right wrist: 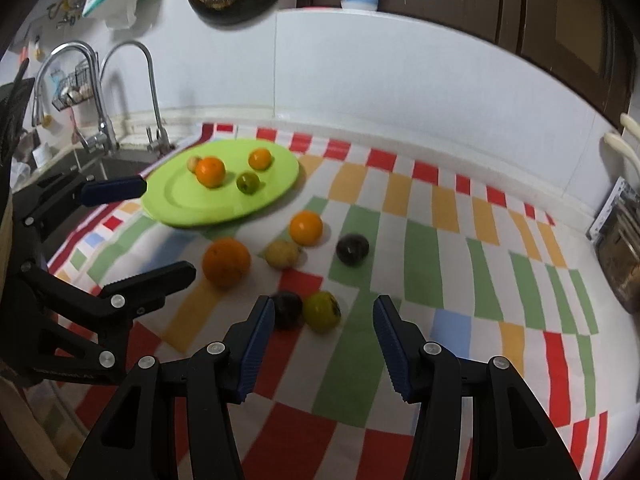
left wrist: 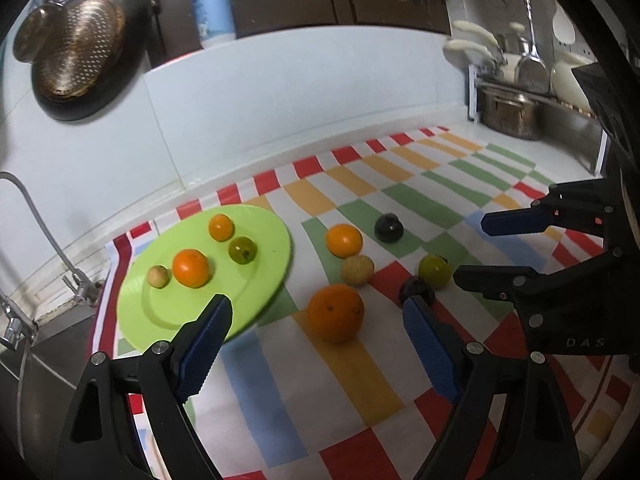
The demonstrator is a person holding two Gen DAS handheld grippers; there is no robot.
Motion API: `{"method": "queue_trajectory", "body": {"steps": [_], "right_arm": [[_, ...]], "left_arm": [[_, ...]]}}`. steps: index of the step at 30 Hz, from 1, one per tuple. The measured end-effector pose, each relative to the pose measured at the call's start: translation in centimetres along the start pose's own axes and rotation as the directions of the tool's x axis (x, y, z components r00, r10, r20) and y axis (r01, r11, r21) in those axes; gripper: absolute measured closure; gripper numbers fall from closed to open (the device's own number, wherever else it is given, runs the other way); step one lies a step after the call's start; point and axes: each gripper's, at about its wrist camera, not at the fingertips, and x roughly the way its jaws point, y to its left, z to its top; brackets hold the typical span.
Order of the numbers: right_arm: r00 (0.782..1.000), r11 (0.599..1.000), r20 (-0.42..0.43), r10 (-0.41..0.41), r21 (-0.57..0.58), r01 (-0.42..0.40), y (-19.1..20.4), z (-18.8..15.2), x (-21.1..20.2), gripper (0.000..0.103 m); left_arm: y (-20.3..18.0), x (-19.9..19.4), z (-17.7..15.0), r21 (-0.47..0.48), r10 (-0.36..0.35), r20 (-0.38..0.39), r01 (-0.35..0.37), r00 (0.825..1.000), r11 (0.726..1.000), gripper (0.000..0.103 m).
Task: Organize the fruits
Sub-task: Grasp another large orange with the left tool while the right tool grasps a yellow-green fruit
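A lime green plate [left wrist: 160, 320] [right wrist: 180, 204] on the checked cloth holds two oranges, a green fruit [left wrist: 242, 250] and a small pale fruit [left wrist: 159, 277]. Loose on the cloth lie a large orange [left wrist: 335, 313] [right wrist: 226, 264], a smaller orange [left wrist: 344, 240] [right wrist: 306, 227], a tan fruit [left wrist: 357, 270] [right wrist: 283, 254], two dark plums [left wrist: 389, 228] [right wrist: 352, 249] [right wrist: 287, 309] and a yellow-green fruit [left wrist: 435, 271] [right wrist: 322, 311]. My left gripper [left wrist: 318, 312] is open and empty, its jaws either side of the large orange. My right gripper [right wrist: 324, 314] is open and empty just behind the near plum and yellow-green fruit.
A sink with taps [right wrist: 104, 128] lies left of the plate. A dish rack with a steel pot [left wrist: 510, 114] stands at the far right. A tiled wall [left wrist: 280, 92] backs the counter, with a pan and strainer [left wrist: 76, 48] hanging on it.
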Motion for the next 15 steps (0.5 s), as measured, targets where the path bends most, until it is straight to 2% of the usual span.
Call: {"method": "queue_trajectory", "body": {"steps": [7,15], "right_arm": [[0.999,1.0,-0.047,0.008,-0.001,-0.008,-0.8,-0.9,2.0,0.052],[0.996,0.999,-0.076,0.041,-0.012,-0.042,-0.8,-0.9,3.7,0.06]], "left_arm": [[-0.4,2.0,-0.4,0.019,-0.018,-0.051,0.019,0.999,1.0,0.025],[-0.1,3.7,-0.7,0.012,-0.045,-0.098,0.047,0.994,0.999,0.034]]}}
